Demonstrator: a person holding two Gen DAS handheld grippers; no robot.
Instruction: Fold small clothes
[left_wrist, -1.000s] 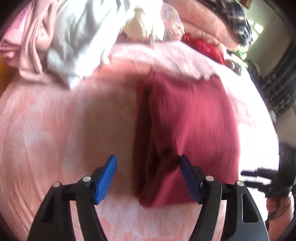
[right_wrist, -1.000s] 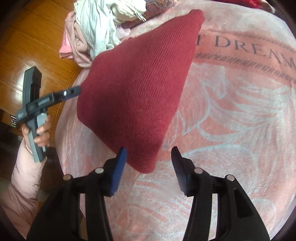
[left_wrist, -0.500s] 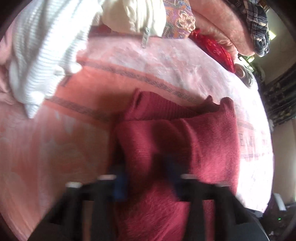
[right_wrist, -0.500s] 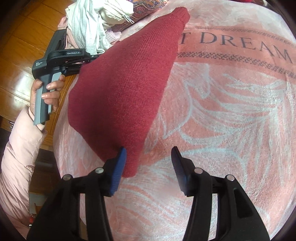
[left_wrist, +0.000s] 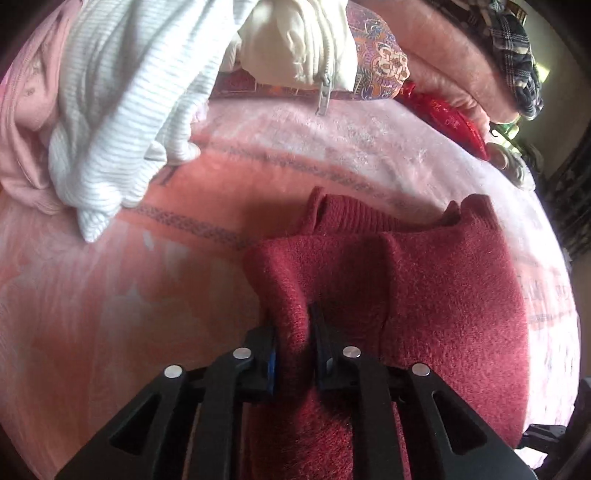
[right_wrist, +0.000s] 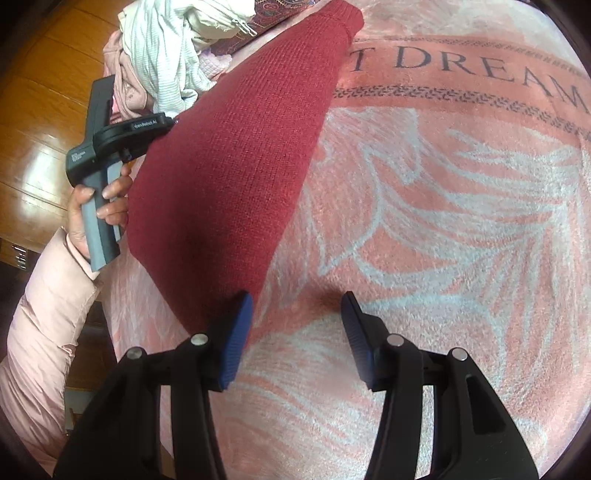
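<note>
On the pink plush blanket with pale leaf pattern (right_wrist: 443, 229), the dark red knitted sweater (left_wrist: 443, 302) lies folded into a long band, and the change is at its near left edge: a second ago the left gripper (left_wrist: 293, 349) hung wide apart just short of the cloth, and now its blue pads are drawn in narrow with a thick ridge of the red knit pinched between them. That grip means the next fold is ready to start (probably lifting this end over toward the far end, though that is only my reading). The right gripper (right_wrist: 297, 339) has not closed; its jaws stand wide over bare blanket, the left pad touching or just beside the sweater's near corner, with nothing between them. It has held this spread throughout the last second while the sweater's corner slid toward its left pad.

Beyond the sweater, near the blanket's far edge, sits a heap of unfolded laundry: a white ribbed knit garment (left_wrist: 122, 122), a cream zippered garment (left_wrist: 295, 48), a pale pink garment (left_wrist: 22, 122). The white one's hem lies near the sweater's far left corner, so a fold carried far could brush it. A shiny red cloth (left_wrist: 450, 118) and a dark plaid fabric (left_wrist: 517, 55) lie well apart to the right.
</note>
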